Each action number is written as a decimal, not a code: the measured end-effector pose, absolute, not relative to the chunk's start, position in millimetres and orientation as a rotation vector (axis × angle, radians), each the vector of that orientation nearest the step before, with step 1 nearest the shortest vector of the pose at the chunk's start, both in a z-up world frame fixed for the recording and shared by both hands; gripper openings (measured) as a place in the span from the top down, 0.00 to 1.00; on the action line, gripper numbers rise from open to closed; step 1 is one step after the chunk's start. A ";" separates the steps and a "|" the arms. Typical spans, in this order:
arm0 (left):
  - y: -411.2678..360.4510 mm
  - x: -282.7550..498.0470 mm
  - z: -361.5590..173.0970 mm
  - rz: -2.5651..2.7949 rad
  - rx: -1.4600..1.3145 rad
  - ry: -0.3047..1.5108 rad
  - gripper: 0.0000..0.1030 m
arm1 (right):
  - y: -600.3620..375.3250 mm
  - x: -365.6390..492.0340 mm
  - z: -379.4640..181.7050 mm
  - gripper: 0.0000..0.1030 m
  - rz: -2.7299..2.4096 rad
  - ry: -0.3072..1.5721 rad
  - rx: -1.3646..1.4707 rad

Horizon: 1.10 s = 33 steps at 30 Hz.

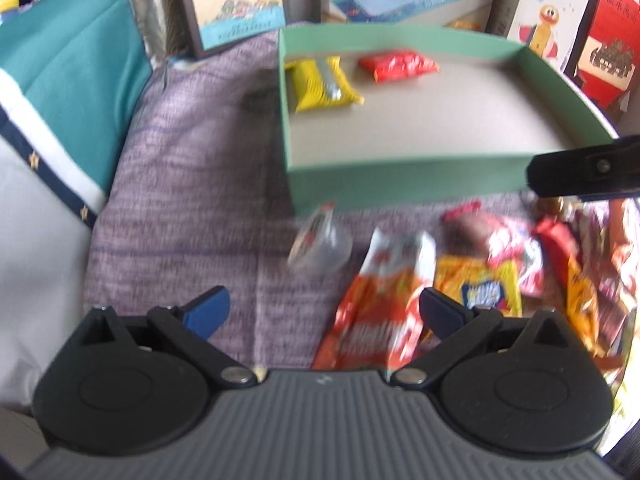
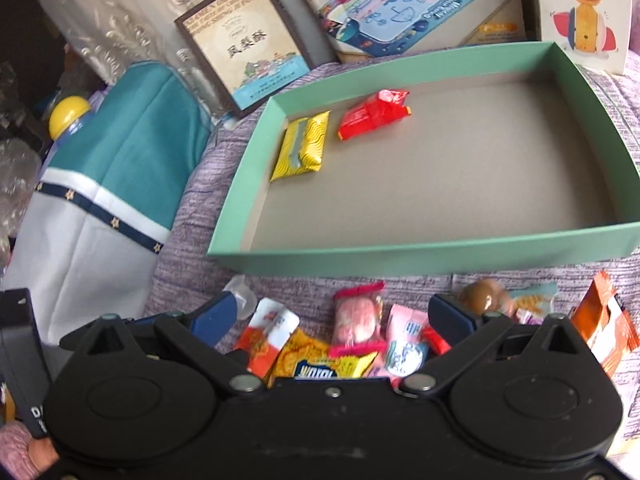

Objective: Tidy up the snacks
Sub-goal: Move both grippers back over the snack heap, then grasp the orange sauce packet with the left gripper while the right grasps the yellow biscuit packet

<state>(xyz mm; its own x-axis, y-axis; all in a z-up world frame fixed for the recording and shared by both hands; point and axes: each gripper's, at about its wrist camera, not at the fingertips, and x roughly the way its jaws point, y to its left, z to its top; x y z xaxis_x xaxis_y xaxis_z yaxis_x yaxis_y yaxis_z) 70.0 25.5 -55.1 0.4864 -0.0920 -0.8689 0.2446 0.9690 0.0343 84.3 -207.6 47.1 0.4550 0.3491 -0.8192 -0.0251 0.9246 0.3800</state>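
At the far left, a teal and white fabric bag (image 2: 112, 184) with a navy star band stands on the purple woven cloth (image 1: 192, 184) that covers the surface. Behind it, a brown-framed box (image 2: 248, 44) printed with Chinese characters leans upright, and next to that lies a colourful play-mat box (image 2: 404, 4).

The left gripper (image 1: 324, 312) hangs over the purple cloth with its blue-padded fingers spread wide and nothing between them; the orange and white packet (image 1: 380, 300) lies just under its right finger.

In the middle sits the shallow mint-green tray (image 2: 420, 256). A yellow snack pack (image 2: 302, 146) lies in its far left corner, and a red snack pack (image 2: 374, 114) lies just to the right of it, near the far wall. The rest of the tray floor is bare grey card.

In front of the tray, a loose pile of snacks (image 2: 360, 340) lies on the cloth, pink, yellow and red wrappers overlapping. The right gripper (image 2: 332, 320) hovers above this pile, fingers wide apart, gripping nothing. To the right, a duck-printed box (image 2: 584, 12) stands behind the tray's far corner.
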 end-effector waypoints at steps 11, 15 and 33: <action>34.5 67.5 -73.9 -0.194 0.068 1.081 0.25 | -184.1 69.8 44.1 0.19 0.300 1.068 0.263; 50.8 61.5 -77.2 -0.182 0.032 1.091 0.25 | -168.9 80.3 33.5 0.24 0.358 1.099 0.254; 45.5 81.6 -79.3 -0.299 0.151 1.093 0.13 | -150.1 53.7 0.5 0.40 0.369 1.206 0.072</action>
<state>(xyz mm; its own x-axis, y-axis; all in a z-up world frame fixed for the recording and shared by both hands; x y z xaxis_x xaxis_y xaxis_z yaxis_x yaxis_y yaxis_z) 81.6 45.5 -79.3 0.4247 -0.1646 -0.8903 0.3121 0.9497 -0.0266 53.7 -150.1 0.5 0.3049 0.3167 -0.8982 -0.2405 0.9381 0.2492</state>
